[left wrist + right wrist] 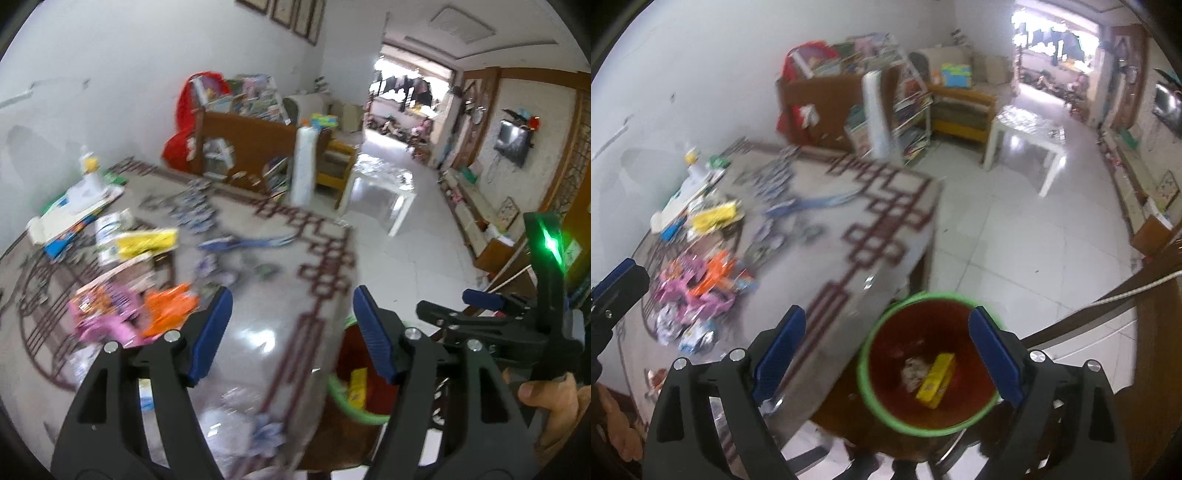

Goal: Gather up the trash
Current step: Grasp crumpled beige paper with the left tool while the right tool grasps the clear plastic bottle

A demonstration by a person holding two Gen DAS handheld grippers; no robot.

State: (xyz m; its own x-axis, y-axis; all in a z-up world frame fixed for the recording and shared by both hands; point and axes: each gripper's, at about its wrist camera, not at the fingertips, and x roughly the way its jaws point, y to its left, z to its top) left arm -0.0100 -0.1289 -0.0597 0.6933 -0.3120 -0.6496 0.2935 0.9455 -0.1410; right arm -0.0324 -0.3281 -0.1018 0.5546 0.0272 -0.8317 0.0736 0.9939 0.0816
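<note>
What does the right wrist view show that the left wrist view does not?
Only the right wrist view looks down into the red bin with the green rim, showing a yellow box and crumpled paper inside, between the open right claw. Only the left wrist view shows the right tool's green light. Both show the patterned table with its pink and orange wrappers.

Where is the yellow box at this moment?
In the right wrist view, the yellow box lies inside the red bin, beside crumpled paper, just off the table's corner.
</note>
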